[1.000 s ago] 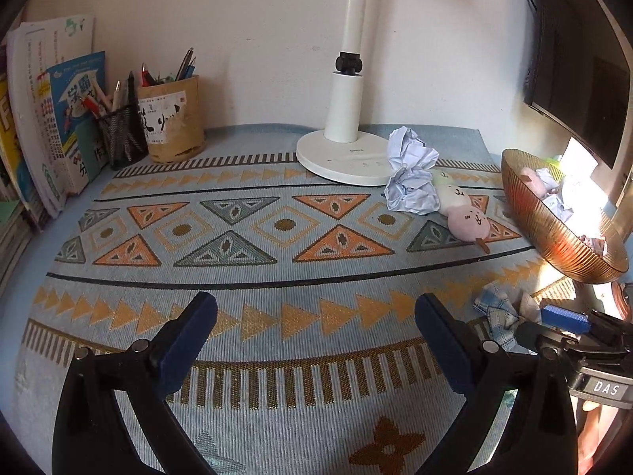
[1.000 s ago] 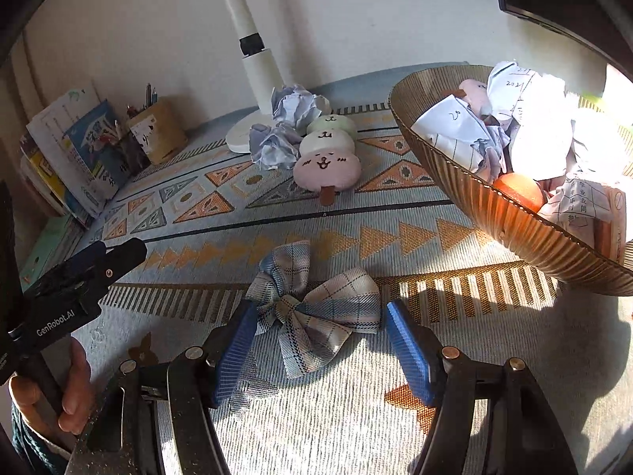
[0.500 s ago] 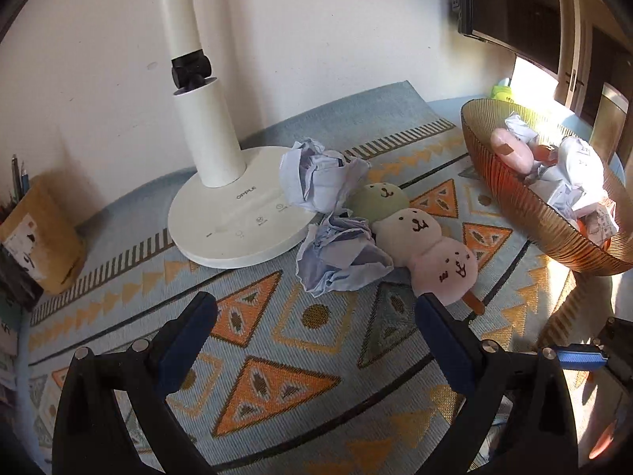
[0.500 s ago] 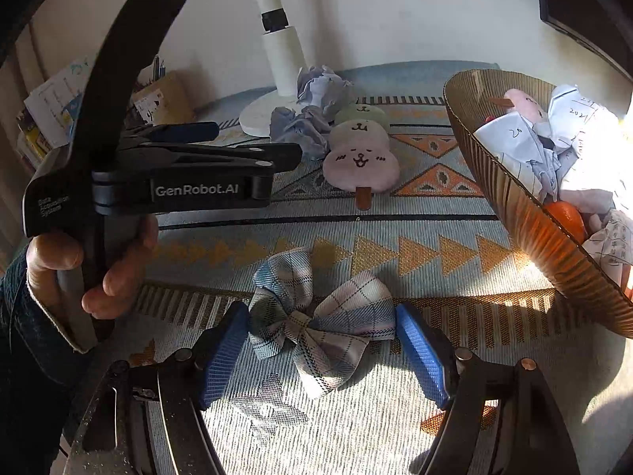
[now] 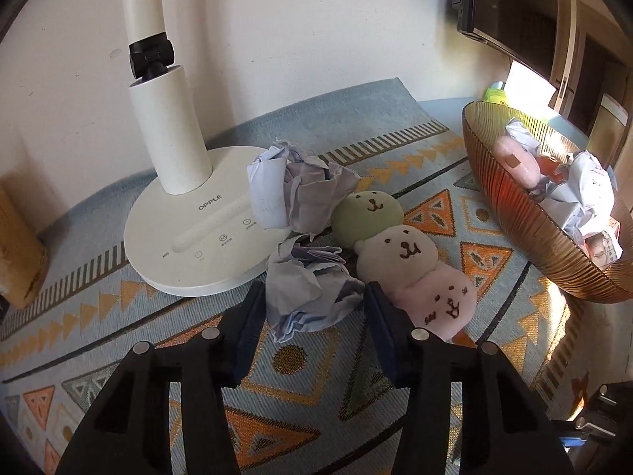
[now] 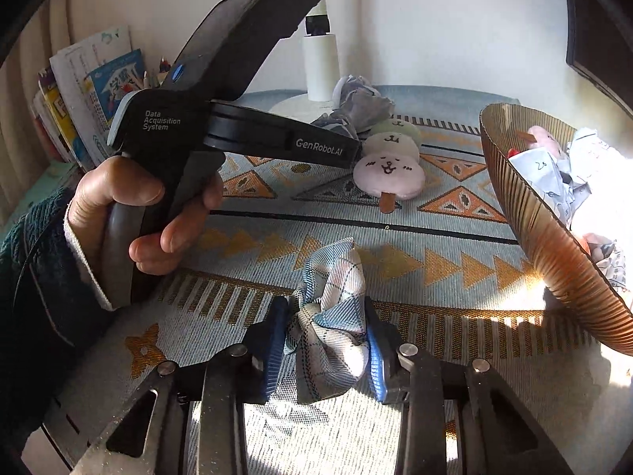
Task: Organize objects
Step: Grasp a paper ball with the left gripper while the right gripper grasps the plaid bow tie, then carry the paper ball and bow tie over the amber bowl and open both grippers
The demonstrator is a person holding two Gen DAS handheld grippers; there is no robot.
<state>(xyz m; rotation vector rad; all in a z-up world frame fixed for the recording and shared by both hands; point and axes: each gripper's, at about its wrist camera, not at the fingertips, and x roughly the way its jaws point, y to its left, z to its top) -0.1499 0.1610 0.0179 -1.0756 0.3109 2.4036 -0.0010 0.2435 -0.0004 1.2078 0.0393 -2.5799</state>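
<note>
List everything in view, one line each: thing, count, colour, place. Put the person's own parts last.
Mat: one, blue with orange triangles, covering the desk.
Desk lamp: one, white, at the wall.
Crumpled paper balls: two, pale blue, by the lamp base.
Plush skewer: one, green, cream and pink, beside the paper.
Bowl: one, amber, right side, holding paper and toys.
Plaid bow: one, blue-white, near edge.
Books: several, far left.
Left tongs: closing around the nearer paper ball.
Right tongs: shut on the bow.
Hand: one, holding the left tongs.
</note>
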